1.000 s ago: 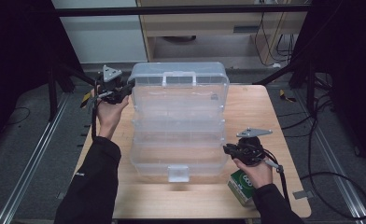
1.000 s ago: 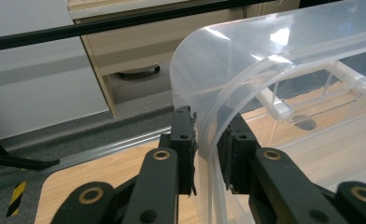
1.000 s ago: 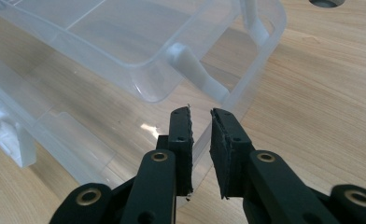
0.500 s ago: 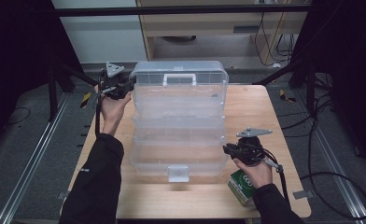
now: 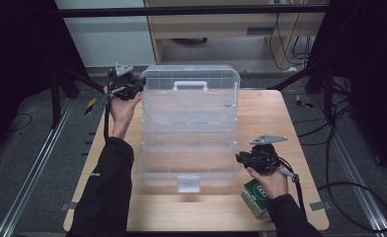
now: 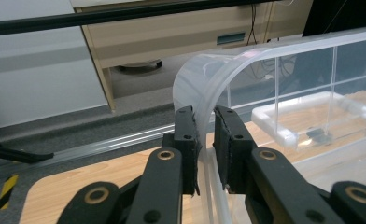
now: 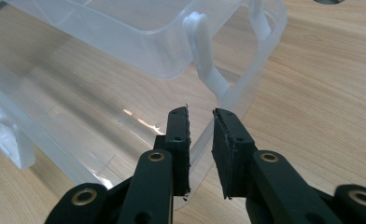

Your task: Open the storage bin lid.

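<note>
Done: storage box (image 5: 189,126) is lying unfolded on table (image 5: 270,113) | left gripper (image 6: 205,140) is closing on its far lid rim, right gripper (image 7: 200,140) is pinching near rim | left: closing the box.

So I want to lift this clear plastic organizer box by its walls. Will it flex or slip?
The clear organizer box looks empty, so probably light. Its thin wall between the left tongs may flex. The glossy plastic could slip, and the open lid may swing.

black sleeves (image 5: 107,187), black fingers (image 6: 186,140) with brass-ringed screws, grey three-cornered plates, trailing black cables.
</note>
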Motion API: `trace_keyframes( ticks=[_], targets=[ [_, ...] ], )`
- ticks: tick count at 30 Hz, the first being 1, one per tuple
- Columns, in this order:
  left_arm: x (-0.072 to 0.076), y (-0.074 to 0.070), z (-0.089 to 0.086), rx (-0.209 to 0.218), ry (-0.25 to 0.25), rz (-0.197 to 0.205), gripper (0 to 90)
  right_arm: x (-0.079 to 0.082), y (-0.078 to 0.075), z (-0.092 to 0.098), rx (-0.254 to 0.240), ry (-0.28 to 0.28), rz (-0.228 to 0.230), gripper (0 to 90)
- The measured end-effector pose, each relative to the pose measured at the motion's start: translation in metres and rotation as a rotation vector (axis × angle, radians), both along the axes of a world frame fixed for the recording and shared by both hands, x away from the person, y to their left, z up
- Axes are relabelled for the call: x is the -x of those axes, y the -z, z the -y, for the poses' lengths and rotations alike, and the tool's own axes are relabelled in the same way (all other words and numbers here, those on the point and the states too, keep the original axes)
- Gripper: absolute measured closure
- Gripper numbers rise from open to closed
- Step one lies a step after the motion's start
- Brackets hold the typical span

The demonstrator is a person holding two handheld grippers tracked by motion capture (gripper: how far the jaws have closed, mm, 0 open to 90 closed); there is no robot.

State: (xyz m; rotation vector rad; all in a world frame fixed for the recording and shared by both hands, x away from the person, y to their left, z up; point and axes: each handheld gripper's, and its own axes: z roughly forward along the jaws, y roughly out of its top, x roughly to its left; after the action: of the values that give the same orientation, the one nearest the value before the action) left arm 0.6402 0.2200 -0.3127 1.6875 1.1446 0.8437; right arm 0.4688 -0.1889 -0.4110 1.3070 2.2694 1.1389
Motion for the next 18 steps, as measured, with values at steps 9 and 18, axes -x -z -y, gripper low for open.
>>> trace_keyframes(
  ticks=[9,18],
  targets=[
    [-0.011,0.004,0.001,-0.007,-0.009,-0.011,83.9,-0.001,0.000,0.000,0.007,-0.004,-0.002,76.3],
    [-0.023,0.006,0.003,-0.031,-0.017,-0.039,83.8,-0.001,-0.001,0.000,0.006,-0.004,-0.005,76.1]
  ],
)
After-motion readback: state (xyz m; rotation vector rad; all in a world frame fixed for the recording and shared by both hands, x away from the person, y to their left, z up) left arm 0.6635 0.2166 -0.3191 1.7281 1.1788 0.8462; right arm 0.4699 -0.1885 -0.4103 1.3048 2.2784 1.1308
